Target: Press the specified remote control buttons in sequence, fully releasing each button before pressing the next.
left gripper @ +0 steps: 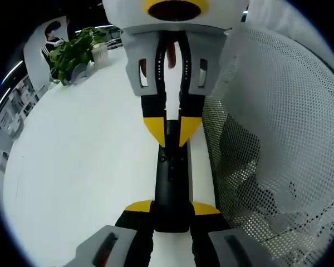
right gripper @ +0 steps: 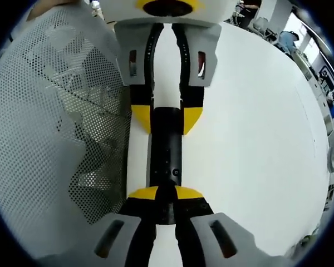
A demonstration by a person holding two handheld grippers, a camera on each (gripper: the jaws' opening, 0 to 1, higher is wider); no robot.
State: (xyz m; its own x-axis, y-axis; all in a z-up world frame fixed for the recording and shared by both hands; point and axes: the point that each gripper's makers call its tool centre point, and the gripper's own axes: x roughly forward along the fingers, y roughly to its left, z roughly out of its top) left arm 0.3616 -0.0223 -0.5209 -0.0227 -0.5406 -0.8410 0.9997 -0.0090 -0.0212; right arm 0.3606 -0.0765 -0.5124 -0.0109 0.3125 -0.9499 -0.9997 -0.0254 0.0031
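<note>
Button press under way on a held remote

One white tabletop (left gripper: 89,167), one white mesh basket (left gripper: 278,139) beside the fingers, one slim black plastic remote control (left gripper: 170,172). The left gripper (left gripper: 171,208) clamps its near end. The right gripper (right gripper: 166,193), fingers nearly together, bears on its far end, seemingly mid-press. Next, lift fully clear before another button

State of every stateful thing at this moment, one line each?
remote control: lying flat on the white table, gripped at both ends.
left gripper: shut on one end.
right gripper: shut on the opposite end.
mesh basket: upright beside the remote.
</note>
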